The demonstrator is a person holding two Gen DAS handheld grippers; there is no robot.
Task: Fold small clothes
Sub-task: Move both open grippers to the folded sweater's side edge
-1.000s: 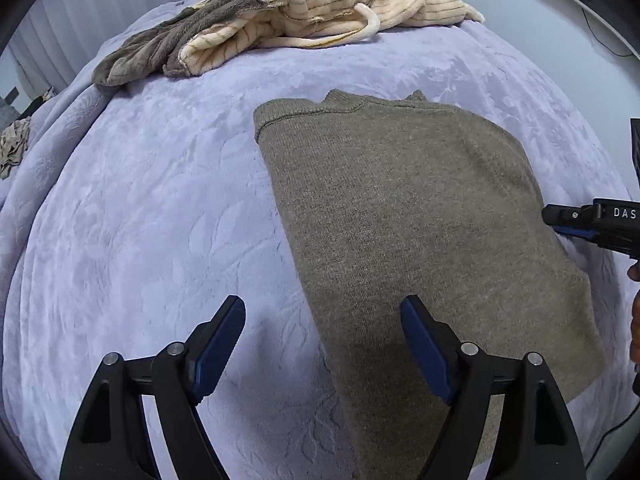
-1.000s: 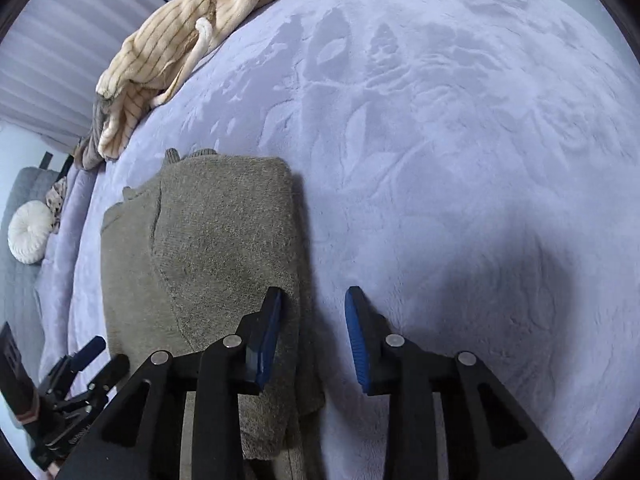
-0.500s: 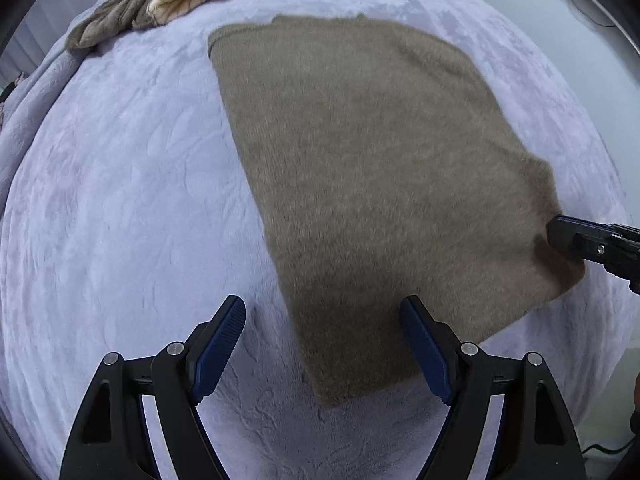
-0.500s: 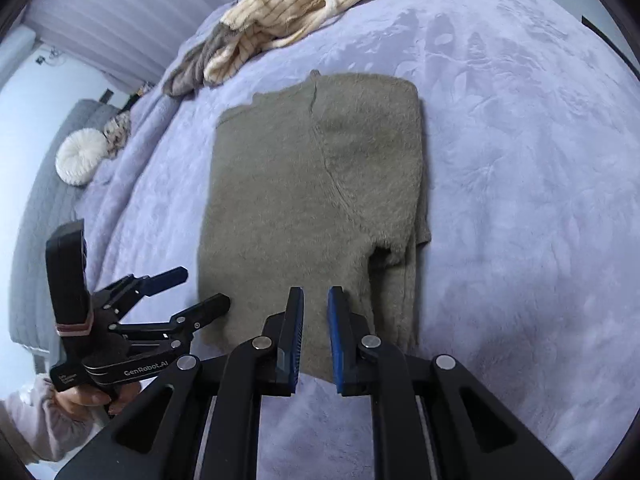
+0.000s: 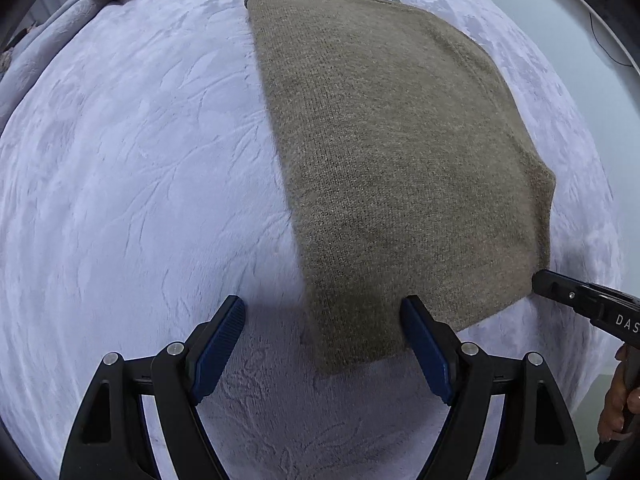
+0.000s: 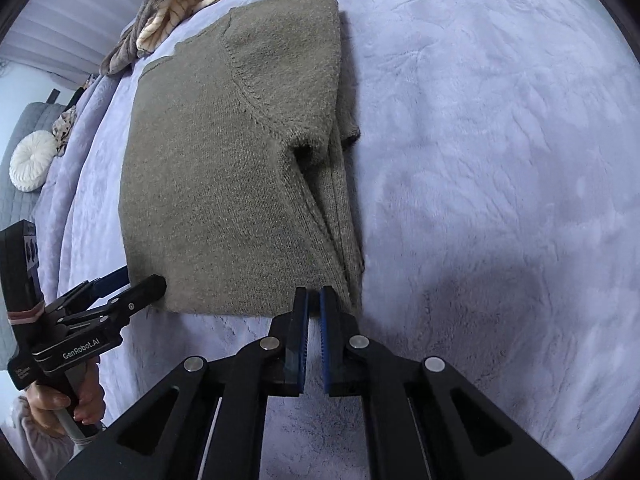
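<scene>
One sweater, olive knit, lies folded flat on the lilac bedspread, its sleeve side tucked over on my right edge. Its near hem runs just ahead of both tongs.

Two tongs. My left gripper stands wide open, nothing between its blue pads; the sweater's near left corner lies under the gap, the right pad over the knit, the left pad over bare bedspread. My right gripper has its pads brought almost together at the sweater's near right corner; whether any knit is pinched between them I cannot tell, as the tips hide the hem.

One heap of other clothes, cream striped and grey, lies at the far side of the bed. One round white cushion sits on a grey seat beyond the bed's left edge. Two hands: one on the left handle, one on the right.

Against a second ago: right jaws were well apart beside the sweater's edge, now closed up; left opening unchanged; both tongs now sit at the near hem rather than partway along the sweater.
</scene>
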